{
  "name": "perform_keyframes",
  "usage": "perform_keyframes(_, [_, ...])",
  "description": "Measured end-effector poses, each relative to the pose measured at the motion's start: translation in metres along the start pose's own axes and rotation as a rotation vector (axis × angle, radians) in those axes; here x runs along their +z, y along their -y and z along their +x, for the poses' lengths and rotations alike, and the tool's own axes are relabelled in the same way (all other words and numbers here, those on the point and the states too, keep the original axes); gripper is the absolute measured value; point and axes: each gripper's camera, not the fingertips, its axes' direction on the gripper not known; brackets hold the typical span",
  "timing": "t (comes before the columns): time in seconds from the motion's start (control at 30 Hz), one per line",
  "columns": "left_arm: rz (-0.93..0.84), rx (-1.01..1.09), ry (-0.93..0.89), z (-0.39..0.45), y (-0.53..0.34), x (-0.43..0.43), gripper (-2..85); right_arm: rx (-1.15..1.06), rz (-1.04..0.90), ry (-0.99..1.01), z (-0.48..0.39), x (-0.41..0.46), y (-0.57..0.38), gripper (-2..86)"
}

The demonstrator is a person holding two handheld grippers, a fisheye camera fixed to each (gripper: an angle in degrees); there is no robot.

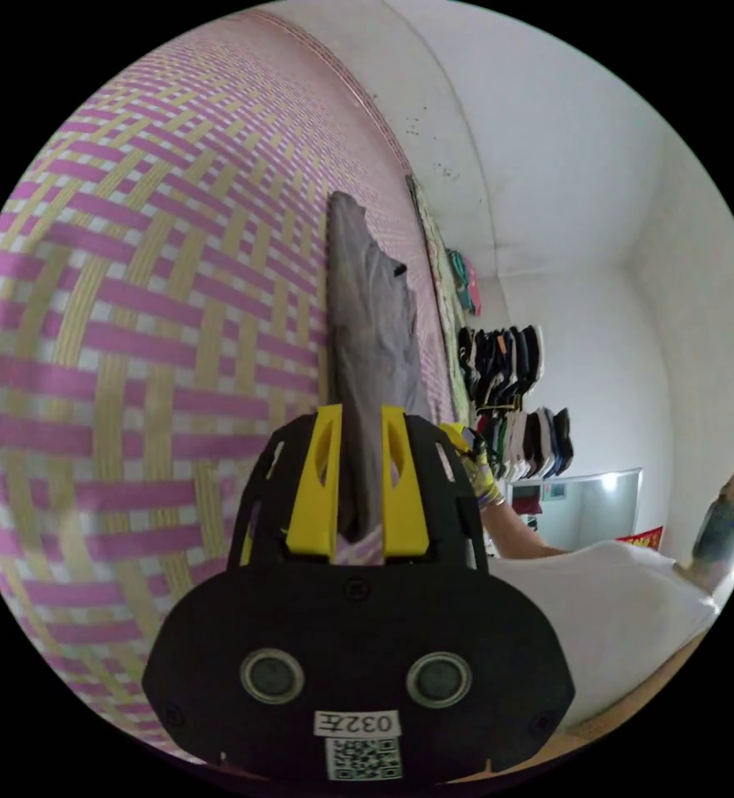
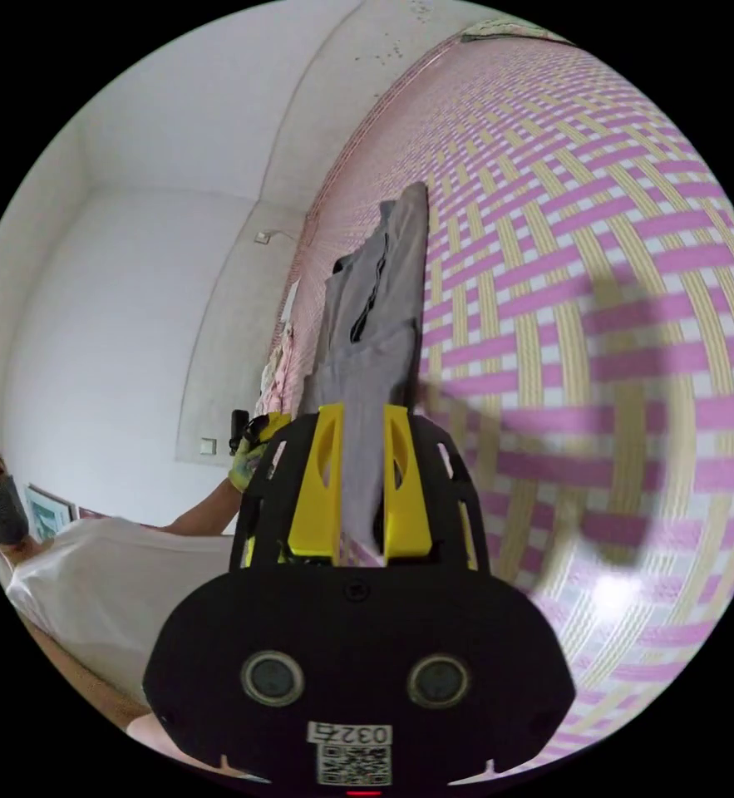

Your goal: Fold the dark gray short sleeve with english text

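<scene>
The left tongs [image 1: 358, 482] are clamped on a gathered edge of the dark gray short-sleeve shirt [image 1: 375, 332]; cloth runs up between the 2 yellow jaws and out past their tips. The right tongs [image 2: 360, 482] are likewise clenched on the shirt [image 2: 375, 332], with a strip of gray fabric pinched between its yellow jaws. In both views the garment hangs away from the jaws as a narrow, bunched band held off the surface, with a dark neckline or sleeve opening visible partway along it in the right gripper view.

Judging from this, the fold is at an early or middle stage. The shirt is lifted and held at 2 points rather than lying flat, no neat rectangle has formed, and I cannot tell whether any fold has been made already. What seems left is to lay it down, smooth it and bring the sides and hem together. The printed text is not visible from here.

Behind the shirt spreads a woven mat [image 1: 134, 332] in pink, yellow and white bands, which looks like the surface for folding. Beyond it stand white walls [image 1: 566, 166], and stacks of folded clothes [image 1: 516, 399] sit near the mat's far edge in the left gripper view. A person in a white top [image 1: 616, 598] is at the edge of each view.
</scene>
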Motion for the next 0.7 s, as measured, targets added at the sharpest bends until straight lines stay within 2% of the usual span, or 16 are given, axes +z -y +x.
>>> perform_keyframes(0.07, [-0.064,0.044,0.089,0.008,-0.034,0.006,5.4,-0.012,-0.041,-0.034,0.002,-0.001,-0.03,7.9])
perform_keyframes(0.17, [-0.137,0.11,0.111,0.022,-0.068,0.02,6.3,-0.047,-0.088,-0.061,-0.003,0.004,-0.065,7.9])
perform_keyframes(0.47, [-0.285,0.357,0.255,0.074,-0.086,0.072,4.9,-0.192,-0.215,-0.191,-0.036,0.041,-0.084,7.8])
perform_keyframes(0.6, [-0.294,0.417,0.336,0.088,-0.091,0.076,3.5,-0.267,-0.266,-0.265,-0.05,0.047,-0.086,7.8])
perform_keyframes(0.7, [-0.222,0.444,0.356,0.1,-0.095,0.069,3.2,-0.319,-0.274,-0.307,-0.059,0.05,-0.09,7.0])
